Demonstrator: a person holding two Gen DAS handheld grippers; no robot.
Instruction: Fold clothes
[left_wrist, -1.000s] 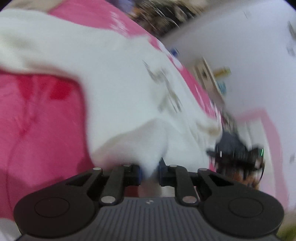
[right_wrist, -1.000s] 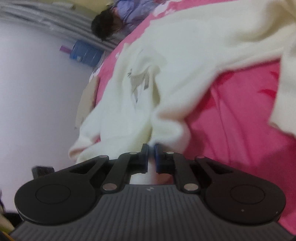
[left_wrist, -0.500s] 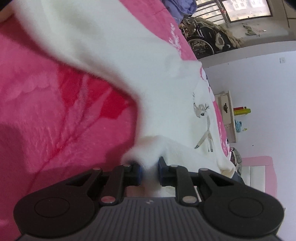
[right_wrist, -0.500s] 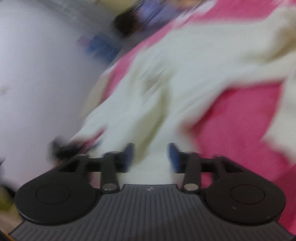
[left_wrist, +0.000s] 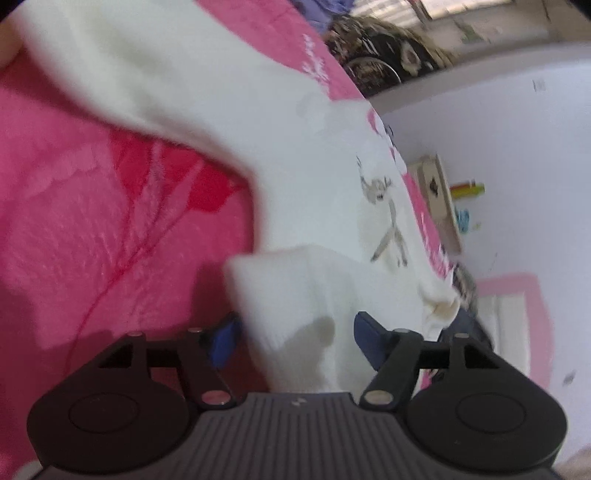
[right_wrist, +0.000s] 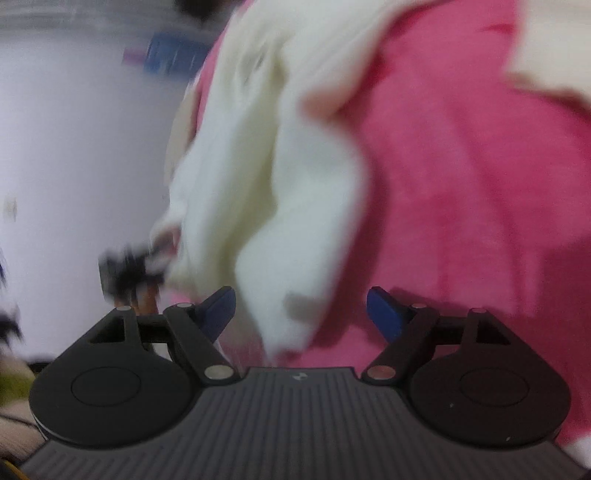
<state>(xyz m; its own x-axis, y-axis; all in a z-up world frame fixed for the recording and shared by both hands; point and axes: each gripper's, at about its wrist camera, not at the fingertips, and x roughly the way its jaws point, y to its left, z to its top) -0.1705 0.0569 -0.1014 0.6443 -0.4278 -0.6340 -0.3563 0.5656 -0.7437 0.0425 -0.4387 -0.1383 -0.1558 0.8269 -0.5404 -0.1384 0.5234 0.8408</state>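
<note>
A cream-white sweater (left_wrist: 295, 155) with a small deer print (left_wrist: 384, 206) lies spread on a pink blanket (left_wrist: 92, 229). My left gripper (left_wrist: 293, 338) stands open, and a folded corner of the sweater hem (left_wrist: 288, 295) lies loose between its blue-padded fingers. In the right wrist view the same sweater (right_wrist: 280, 155) is blurred. The right gripper (right_wrist: 301, 314) is open too, with a sleeve end (right_wrist: 291, 280) hanging slack between its fingers. Neither gripper clamps the cloth.
The pink blanket (right_wrist: 461, 192) covers the bed in both views. A white wall (left_wrist: 517, 155) with a small shelf (left_wrist: 439, 199) stands beyond the bed edge. A blue water jug (right_wrist: 170, 55) and a dark blurred object (right_wrist: 125, 266) sit by the wall.
Both grippers were shut on the sweater a second ago. The right one opened half a second ago, the left one just now; the cloth has dropped loose between the fingers.
</note>
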